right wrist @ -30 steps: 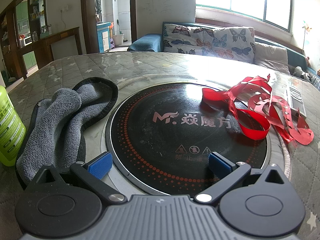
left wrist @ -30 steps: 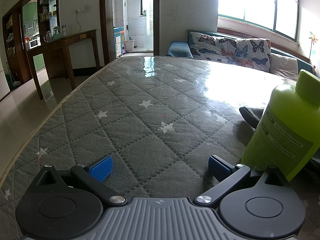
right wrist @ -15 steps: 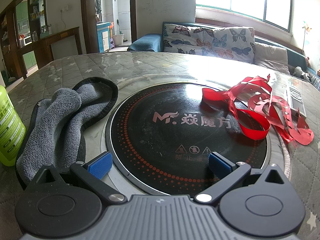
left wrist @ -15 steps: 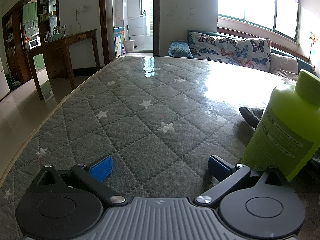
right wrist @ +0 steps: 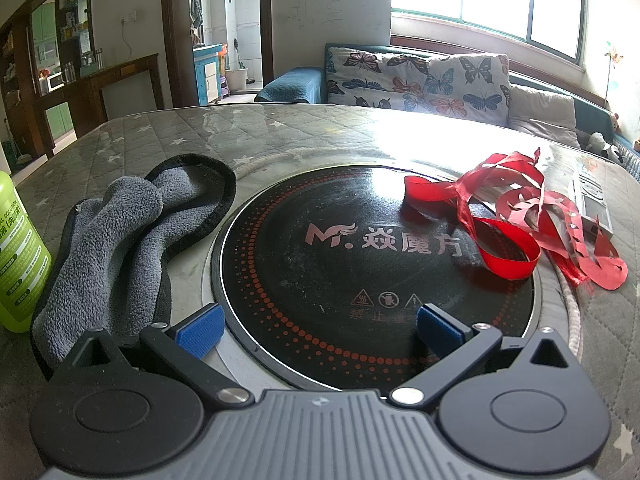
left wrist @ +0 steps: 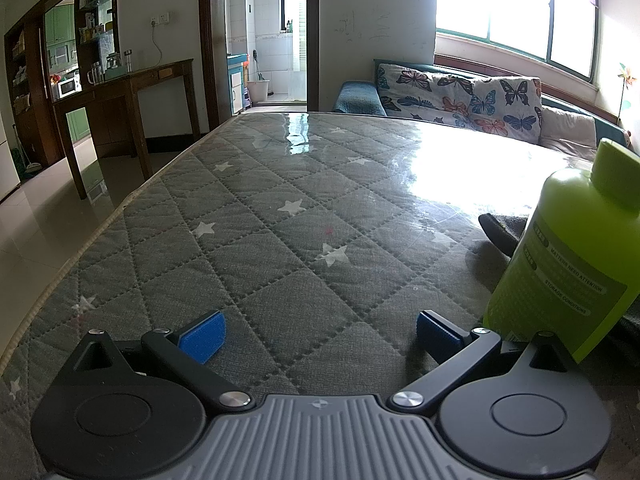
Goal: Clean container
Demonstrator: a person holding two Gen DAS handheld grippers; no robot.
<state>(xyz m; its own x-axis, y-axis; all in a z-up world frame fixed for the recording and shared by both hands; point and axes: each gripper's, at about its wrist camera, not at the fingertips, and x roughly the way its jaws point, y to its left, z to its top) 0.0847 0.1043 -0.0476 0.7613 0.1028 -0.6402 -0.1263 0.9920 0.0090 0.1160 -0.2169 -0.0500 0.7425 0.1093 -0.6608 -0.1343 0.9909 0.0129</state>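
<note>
We see both tools spread apart: the left tool (left wrist: 318, 330) over the quilted tabletop (left wrist: 256, 248), the right tool (right wrist: 318, 326) over the round black cooktop (right wrist: 376, 264), red ribbon (right wrist: 504, 216) far right; sofa (right wrist: 420, 76) beyond.

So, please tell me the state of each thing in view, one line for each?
Left gripper: open, holds nothing.
Right gripper: open, holds nothing.
Bottle: upright, cap on.
Cloth: crumpled, lying left of the cooktop.
Cooktop: flat, dusty, partly covered by ribbon.
Ribbon: tangled, loose, across the cooktop's right edge.
Remote: lying flat, behind the ribbon.
</note>
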